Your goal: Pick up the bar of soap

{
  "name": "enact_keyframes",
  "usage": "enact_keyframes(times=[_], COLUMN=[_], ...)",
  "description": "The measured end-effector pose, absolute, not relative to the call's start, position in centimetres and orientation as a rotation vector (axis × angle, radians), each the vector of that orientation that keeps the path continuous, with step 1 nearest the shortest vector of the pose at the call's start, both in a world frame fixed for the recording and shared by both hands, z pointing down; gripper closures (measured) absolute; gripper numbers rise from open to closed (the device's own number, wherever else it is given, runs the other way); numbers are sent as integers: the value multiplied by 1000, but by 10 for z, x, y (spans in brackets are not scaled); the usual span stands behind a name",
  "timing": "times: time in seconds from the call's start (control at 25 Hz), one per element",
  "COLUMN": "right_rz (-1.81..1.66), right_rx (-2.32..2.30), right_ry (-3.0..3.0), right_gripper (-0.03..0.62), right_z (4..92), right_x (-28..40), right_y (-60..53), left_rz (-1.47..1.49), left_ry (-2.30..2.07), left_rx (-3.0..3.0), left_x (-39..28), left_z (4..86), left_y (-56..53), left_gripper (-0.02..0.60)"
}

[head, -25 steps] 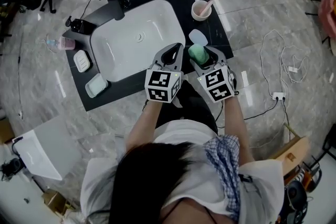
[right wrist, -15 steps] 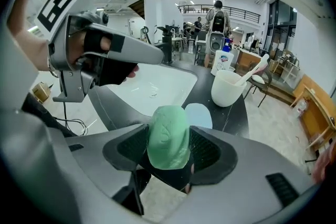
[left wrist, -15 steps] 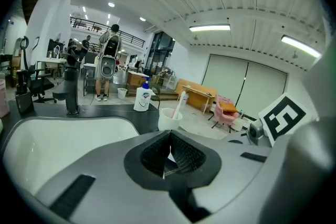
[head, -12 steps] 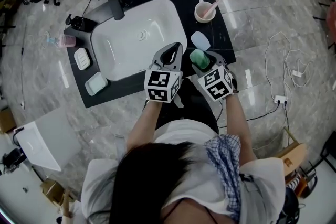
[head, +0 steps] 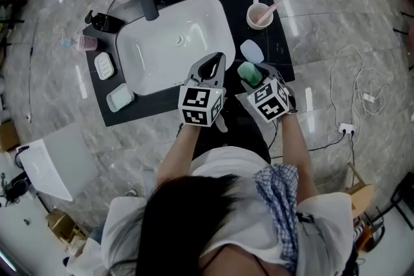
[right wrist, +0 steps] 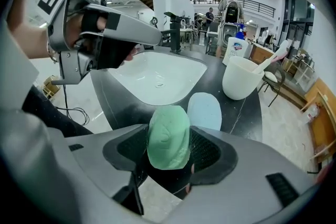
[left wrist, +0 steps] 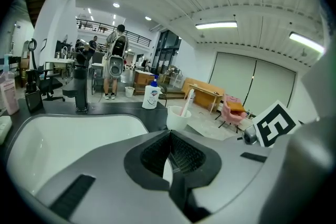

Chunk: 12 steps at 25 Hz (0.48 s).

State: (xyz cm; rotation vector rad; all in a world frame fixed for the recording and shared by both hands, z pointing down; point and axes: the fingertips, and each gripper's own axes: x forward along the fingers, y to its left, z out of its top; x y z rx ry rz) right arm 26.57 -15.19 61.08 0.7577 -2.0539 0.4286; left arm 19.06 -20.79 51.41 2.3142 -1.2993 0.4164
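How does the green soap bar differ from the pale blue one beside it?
The green oval soap bar is clamped in the right tongs; the pale blue oval soap bar lies free on the black counter. Green is nearer the counter's edge, blue nearer the white cup. Both are smooth ovals.

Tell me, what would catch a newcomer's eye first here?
A green bar of soap sits clamped in the jaws of the right gripper, near the front edge of the black countertop. Beside it, the left gripper hangs shut and empty over the white sink basin.
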Motion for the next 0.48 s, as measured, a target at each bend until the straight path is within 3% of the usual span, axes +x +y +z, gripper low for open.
enact_keyframes(times=[0.48], right_rz=[378], right_rx=[659], right_ry=[-2002], right_gripper=[334], right_z=[618], right_x=[262], right_y=[-150], left_rz=[408], left_ry=[-1344], left_rx=[2289], left_x=[182], left_z=[514], left_y=[-209], left_gripper=[571])
